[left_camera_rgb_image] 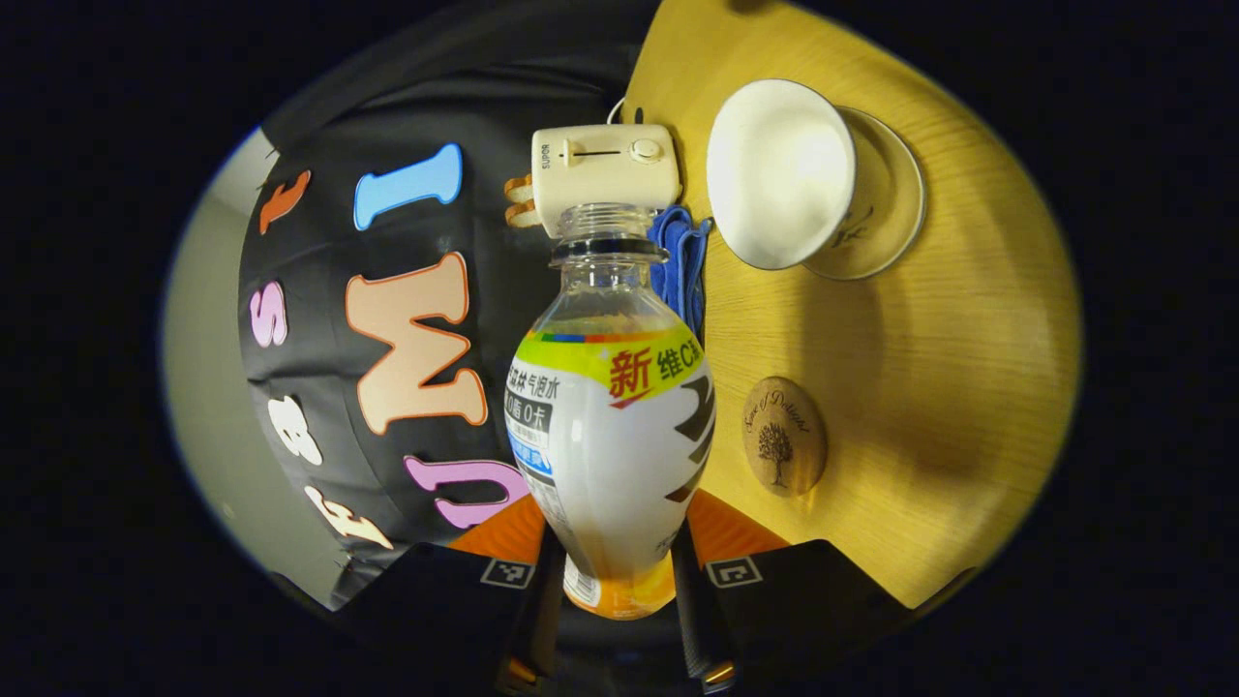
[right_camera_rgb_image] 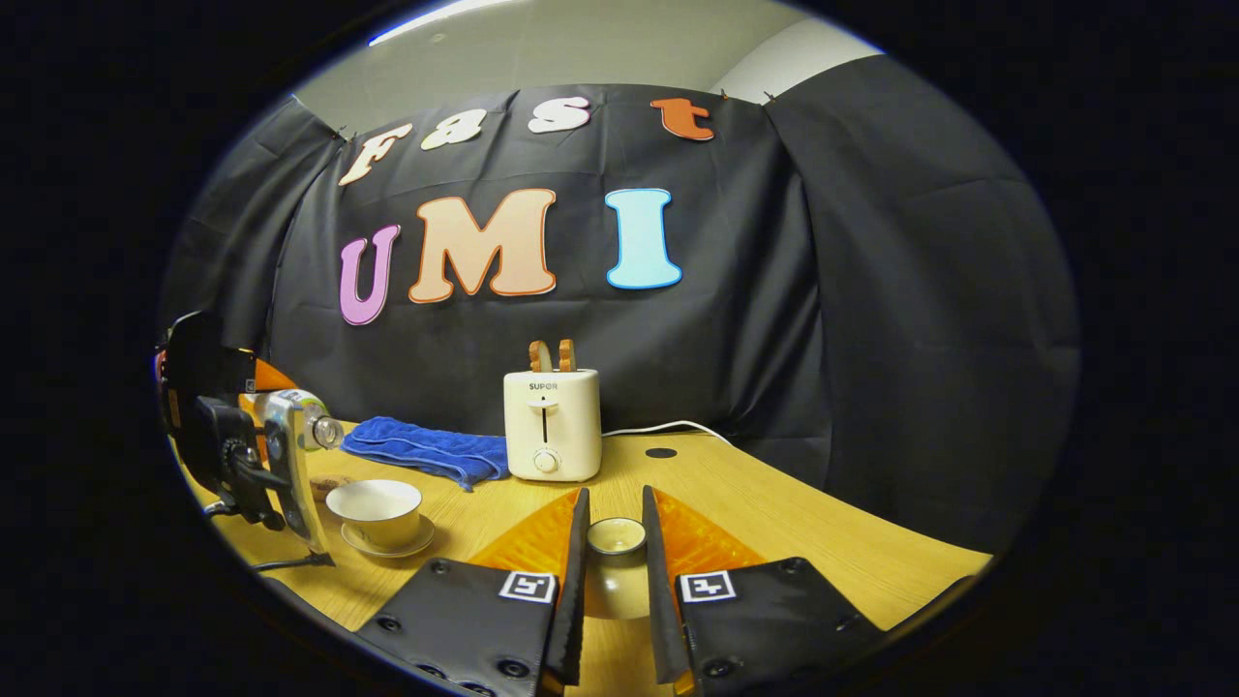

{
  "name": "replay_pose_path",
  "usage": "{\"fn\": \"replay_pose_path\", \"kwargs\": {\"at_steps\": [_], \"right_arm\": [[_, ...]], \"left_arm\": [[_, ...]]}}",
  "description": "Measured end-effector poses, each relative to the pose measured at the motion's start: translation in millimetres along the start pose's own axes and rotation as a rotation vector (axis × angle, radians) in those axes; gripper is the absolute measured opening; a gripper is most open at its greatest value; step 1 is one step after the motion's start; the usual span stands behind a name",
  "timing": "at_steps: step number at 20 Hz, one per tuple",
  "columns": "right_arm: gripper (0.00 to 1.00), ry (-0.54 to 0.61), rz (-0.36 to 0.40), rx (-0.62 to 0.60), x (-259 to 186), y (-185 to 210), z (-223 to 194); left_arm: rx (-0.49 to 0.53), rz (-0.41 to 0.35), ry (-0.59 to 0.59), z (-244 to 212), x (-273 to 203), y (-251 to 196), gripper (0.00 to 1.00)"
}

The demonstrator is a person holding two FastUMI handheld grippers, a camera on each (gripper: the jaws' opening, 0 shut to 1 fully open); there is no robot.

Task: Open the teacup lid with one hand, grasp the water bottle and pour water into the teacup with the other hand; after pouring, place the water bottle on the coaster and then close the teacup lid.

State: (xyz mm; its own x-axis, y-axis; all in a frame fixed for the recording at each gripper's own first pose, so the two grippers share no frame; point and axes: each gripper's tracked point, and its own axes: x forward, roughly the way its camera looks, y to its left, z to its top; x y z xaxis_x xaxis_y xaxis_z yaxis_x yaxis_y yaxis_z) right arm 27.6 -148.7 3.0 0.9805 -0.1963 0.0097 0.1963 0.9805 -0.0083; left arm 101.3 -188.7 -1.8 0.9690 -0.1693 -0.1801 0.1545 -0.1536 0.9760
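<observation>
The left claw [left_camera_rgb_image: 619, 581] grips the bottle [left_camera_rgb_image: 612, 426] at lower centre, tilted toward the open cup [left_camera_rgb_image: 780, 174] at upper right; coaster [left_camera_rgb_image: 784, 436] at right; toaster [left_camera_rgb_image: 605, 176] and towel [left_camera_rgb_image: 682, 261] behind; the right claw [right_camera_rgb_image: 616, 561] clasps the lid [right_camera_rgb_image: 616, 571] above the surface [right_camera_rgb_image: 823, 542].

left gripper [left_camera_rgb_image: 619, 590]: rolled sideways, fingers clamping something between them
right gripper [right_camera_rgb_image: 617, 581]: level, fingers pinching something between them
</observation>
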Motion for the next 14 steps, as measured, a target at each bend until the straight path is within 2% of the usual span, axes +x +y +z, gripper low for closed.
{"fn": "replay_pose_path", "kwargs": {"at_steps": [14], "right_arm": [[0.34,0.0,-0.001,0.0,-1,-1,-1]], "left_arm": [[0.245,0.011,-0.006,-4,5,18,0.49]]}}
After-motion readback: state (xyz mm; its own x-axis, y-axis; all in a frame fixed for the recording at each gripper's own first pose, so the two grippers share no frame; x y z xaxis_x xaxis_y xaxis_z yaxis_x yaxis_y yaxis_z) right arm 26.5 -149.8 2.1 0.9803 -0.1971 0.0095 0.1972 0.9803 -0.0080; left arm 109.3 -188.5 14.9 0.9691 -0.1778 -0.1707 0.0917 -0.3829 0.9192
